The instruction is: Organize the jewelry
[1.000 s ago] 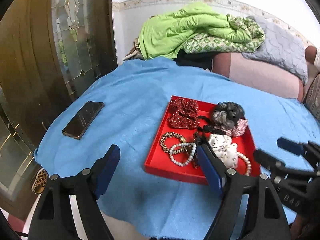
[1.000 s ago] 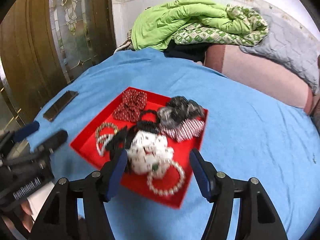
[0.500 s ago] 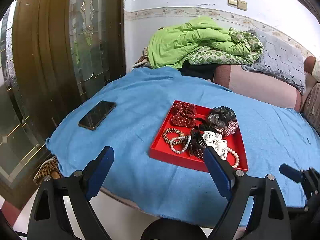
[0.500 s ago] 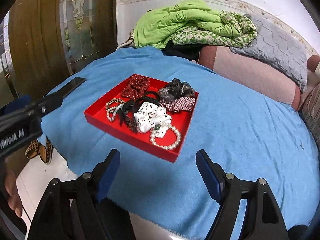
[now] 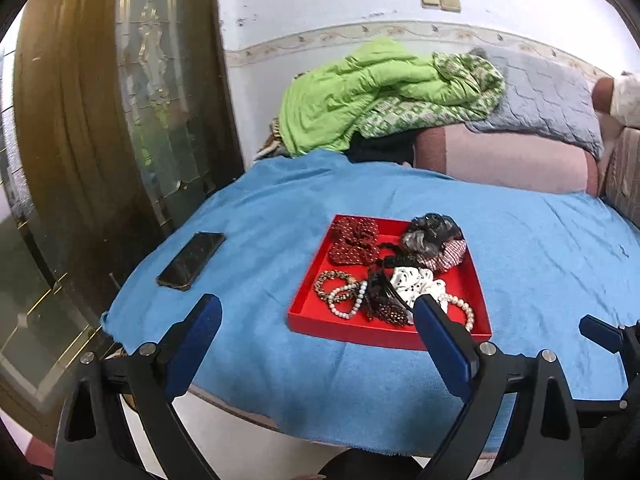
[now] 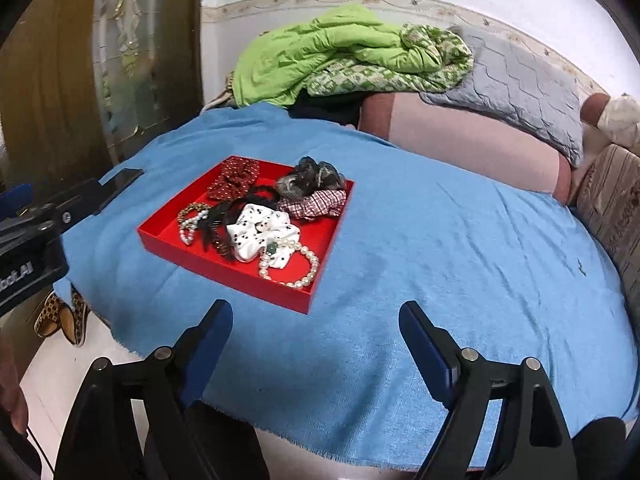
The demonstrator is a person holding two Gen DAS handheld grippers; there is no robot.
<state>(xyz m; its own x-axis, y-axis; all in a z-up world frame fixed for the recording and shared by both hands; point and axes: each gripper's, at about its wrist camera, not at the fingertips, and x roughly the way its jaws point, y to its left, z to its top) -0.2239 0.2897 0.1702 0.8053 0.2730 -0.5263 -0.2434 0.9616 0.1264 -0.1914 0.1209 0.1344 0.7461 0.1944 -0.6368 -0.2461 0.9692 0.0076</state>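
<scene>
We see the red tray (image 5: 306, 309) near the table's front edge on the blue cloth (image 5: 540, 264), holding scrunchies (image 5: 354, 240), a white bow (image 6: 260, 234) and pearl bracelets (image 6: 308, 276). A phone (image 5: 191, 260) lies toward the left edge. Our left gripper (image 5: 316, 320) and right gripper (image 6: 316, 324) hang before the front edge, jaws spreading, nothing between them.

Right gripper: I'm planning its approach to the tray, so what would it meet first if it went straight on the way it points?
Probably bare blue cloth. The right gripper, jaws opening and empty, aims just right of the red tray; its near corner lies close, but depth is unclear.
</scene>
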